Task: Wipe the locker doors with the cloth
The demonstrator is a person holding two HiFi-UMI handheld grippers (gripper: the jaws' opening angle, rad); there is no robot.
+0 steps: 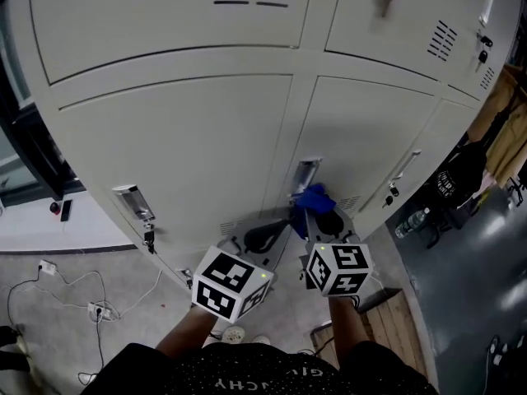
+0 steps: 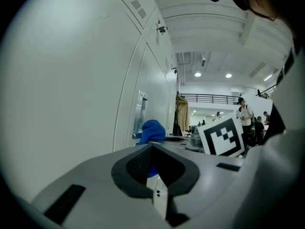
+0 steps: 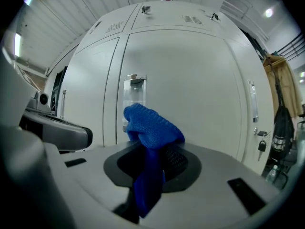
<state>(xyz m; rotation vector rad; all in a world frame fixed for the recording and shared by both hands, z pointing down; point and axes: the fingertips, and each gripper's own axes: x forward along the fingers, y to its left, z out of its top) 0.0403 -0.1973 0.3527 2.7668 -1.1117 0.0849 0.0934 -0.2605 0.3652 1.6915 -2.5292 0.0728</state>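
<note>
Locker doors (image 1: pixel 181 138) cream, all closed. Left gripper (image 1: pixel 262 235) low near the doors, jaws together, nothing between them. Just right of it, right gripper (image 1: pixel 323 222) jaws clamped on blue cloth (image 1: pixel 311 197), bunched by the middle door's handle (image 1: pixel 305 173); contact unclear.

Below me I see the pale floor (image 1: pixel 123 262), and a white power strip (image 1: pixel 93 310) lies on it with its cables trailing loose. The lockers (image 1: pixel 181 138) stand on that floor too.
</note>
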